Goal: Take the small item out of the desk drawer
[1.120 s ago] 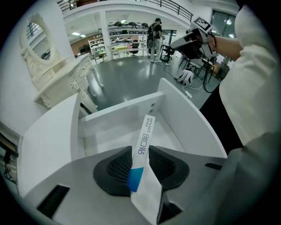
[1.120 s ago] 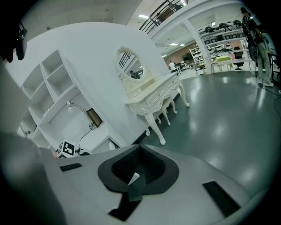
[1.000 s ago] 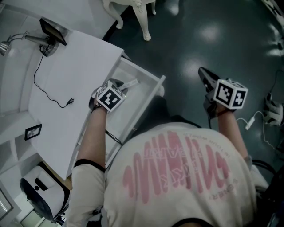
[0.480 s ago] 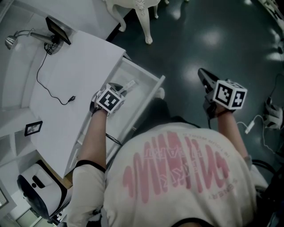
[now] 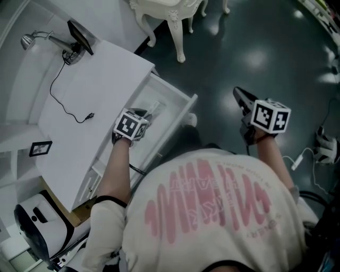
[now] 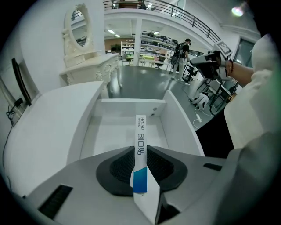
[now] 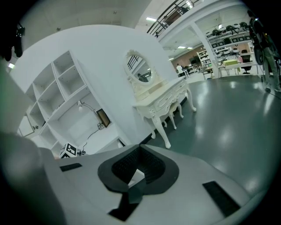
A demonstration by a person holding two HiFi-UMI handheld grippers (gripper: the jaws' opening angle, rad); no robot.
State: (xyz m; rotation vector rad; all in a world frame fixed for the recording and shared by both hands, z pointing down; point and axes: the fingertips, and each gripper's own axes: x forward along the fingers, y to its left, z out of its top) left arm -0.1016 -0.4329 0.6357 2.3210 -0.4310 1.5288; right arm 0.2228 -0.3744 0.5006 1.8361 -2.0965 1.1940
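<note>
Now the strip (image 6: 140,147) is clamped in the left gripper (image 5: 142,114), jaws just closed, at 11 o'clock; it could be knocked loose on the drawer (image 5: 172,103) wall. Right gripper (image 5: 240,95): closed, empty.

A silver lamp (image 5: 32,40) and a trailing black cable (image 5: 88,116) — a small picture frame (image 5: 40,149) nearby — an ornate white dressing table (image 5: 172,16) on dark floor (image 5: 255,58).

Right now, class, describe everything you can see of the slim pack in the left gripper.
The slim pack is a long, narrow white carton, seemingly card, with dark print and a blue band near its held end. The left gripper, whose jaws have just been closing, pinches it edge-on. It points away over the open white drawer, and nothing else visibly touches it.
</note>
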